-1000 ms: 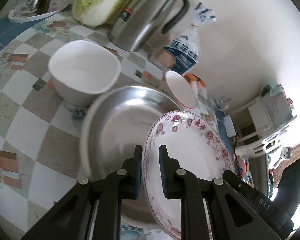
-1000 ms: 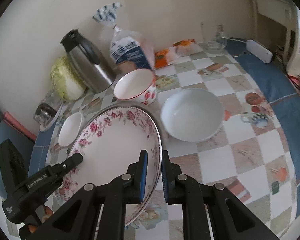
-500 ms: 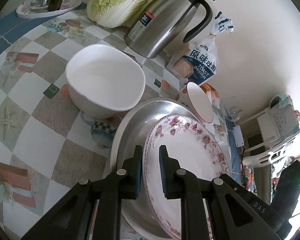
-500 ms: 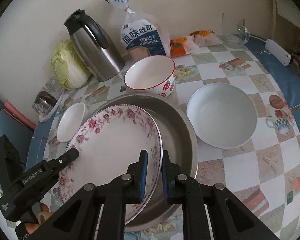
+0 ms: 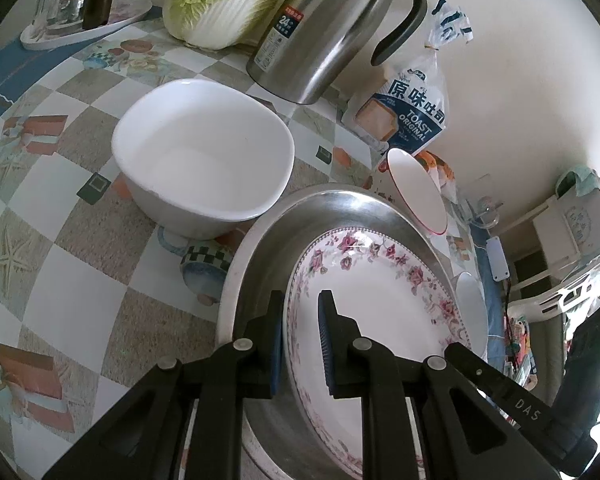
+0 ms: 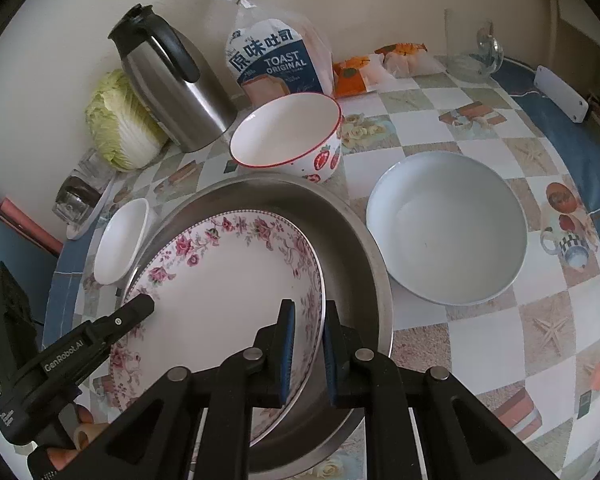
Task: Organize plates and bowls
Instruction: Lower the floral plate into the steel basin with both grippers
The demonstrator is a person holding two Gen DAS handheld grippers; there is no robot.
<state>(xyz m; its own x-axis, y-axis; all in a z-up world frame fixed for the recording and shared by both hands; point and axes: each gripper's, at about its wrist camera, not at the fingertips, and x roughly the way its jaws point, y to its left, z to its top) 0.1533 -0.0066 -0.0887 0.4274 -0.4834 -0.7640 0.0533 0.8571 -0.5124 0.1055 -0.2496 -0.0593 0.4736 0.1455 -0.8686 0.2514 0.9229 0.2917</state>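
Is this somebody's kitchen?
Probably a home kitchen or dining table: a checked patterned tablecloth, a steel thermos jug, a bag of toast bread and a napa cabbage.

Floral plate [image 6: 220, 280] now lower, inside the steel basin [image 6: 352, 240].

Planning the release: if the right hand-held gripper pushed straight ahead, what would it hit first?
Likely the steel basin's far wall, past the floral plate it grips; the strawberry bowl stands behind. Depth is uncertain.

Plate [image 6: 220, 280] white, pink-floral rim; basin [image 6: 352, 232] silver.
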